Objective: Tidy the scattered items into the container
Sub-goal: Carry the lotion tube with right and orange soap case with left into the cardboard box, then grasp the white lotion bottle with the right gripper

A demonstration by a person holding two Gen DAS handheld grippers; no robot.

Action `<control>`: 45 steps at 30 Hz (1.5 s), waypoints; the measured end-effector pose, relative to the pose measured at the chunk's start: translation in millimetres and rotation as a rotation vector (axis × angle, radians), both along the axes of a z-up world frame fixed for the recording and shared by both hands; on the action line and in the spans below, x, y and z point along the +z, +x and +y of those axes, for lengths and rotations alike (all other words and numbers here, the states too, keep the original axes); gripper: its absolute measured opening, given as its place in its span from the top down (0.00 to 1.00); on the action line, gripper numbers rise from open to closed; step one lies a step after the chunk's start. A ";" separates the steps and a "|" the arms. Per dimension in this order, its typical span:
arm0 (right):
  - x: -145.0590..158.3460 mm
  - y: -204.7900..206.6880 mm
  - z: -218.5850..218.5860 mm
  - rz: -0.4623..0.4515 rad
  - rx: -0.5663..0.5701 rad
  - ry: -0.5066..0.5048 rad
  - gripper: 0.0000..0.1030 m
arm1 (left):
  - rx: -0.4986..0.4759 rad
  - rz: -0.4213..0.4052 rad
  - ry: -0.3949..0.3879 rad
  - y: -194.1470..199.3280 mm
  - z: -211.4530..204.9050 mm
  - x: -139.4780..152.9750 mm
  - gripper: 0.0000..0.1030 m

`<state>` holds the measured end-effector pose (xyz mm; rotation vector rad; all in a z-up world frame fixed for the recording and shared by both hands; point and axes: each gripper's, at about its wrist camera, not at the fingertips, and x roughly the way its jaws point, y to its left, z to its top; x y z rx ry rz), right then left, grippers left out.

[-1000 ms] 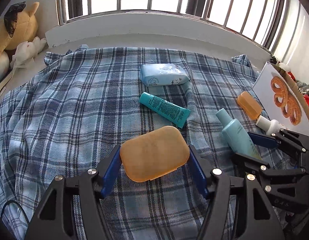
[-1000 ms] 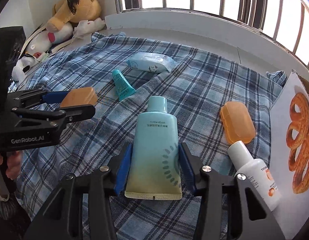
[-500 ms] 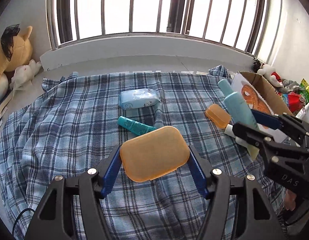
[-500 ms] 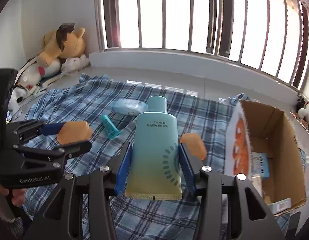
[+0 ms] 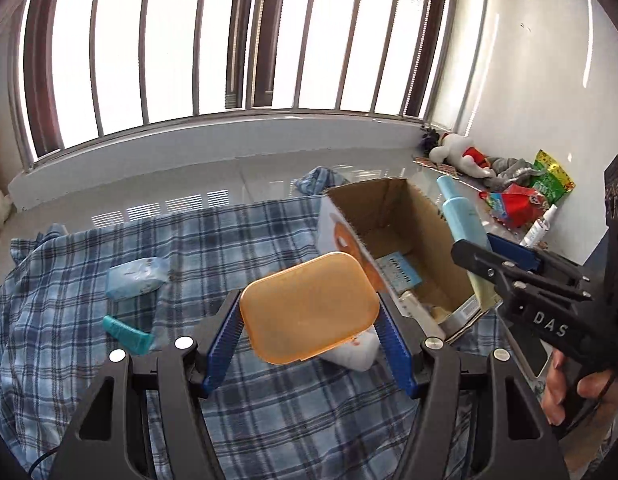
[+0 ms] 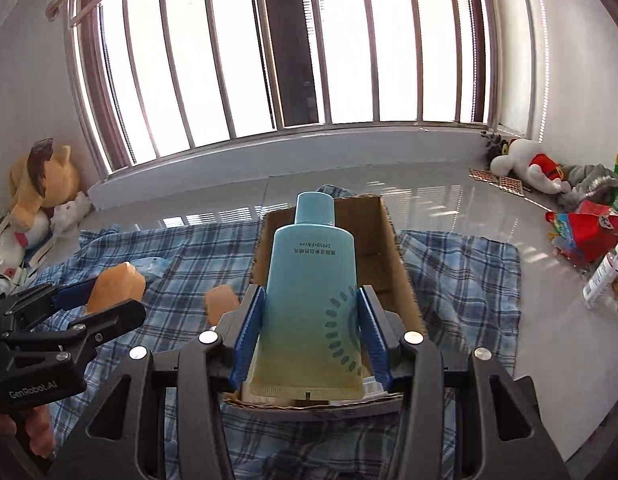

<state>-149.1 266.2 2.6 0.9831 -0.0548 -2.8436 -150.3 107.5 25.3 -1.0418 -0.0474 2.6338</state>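
My left gripper [image 5: 309, 320] is shut on a flat orange case [image 5: 309, 308], held in the air just left of the open cardboard box [image 5: 393, 216]. My right gripper [image 6: 309, 332] is shut on a teal tube [image 6: 311, 312], cap forward, above the near edge of the box [image 6: 373, 232]. The left wrist view shows that tube [image 5: 463, 220] at the box's right wall. On the plaid cloth lie a wipes pack [image 5: 135, 274], a small teal tube [image 5: 127, 336], a white bottle [image 5: 357, 350] partly hidden by the case, and a second orange case [image 6: 221, 300].
The box holds several small packages. Plush toys [image 6: 525, 164], red and green snack bags [image 6: 589, 232] and a white spray bottle [image 6: 601, 276] lie on the tiled sill to the right. More plush toys [image 6: 41, 184] sit at the left. A barred window runs behind.
Both grippers have risen off the cloth and swung right, each still shut on its item. The cardboard box, earlier at the right edge, now stands directly before them with its inside showing.
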 end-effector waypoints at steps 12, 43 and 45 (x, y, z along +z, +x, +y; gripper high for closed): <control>-18.6 -4.9 36.7 -0.054 -0.009 0.039 0.58 | -0.086 -0.023 -0.017 -30.6 71.3 -14.7 0.35; -11.4 7.8 -8.7 -0.008 0.145 0.064 0.53 | 0.131 -0.013 -0.158 -26.2 -35.7 -35.9 0.16; -13.2 9.4 -27.5 -0.014 0.216 0.061 0.53 | 0.183 -0.052 -0.154 -28.3 -61.6 -47.9 0.16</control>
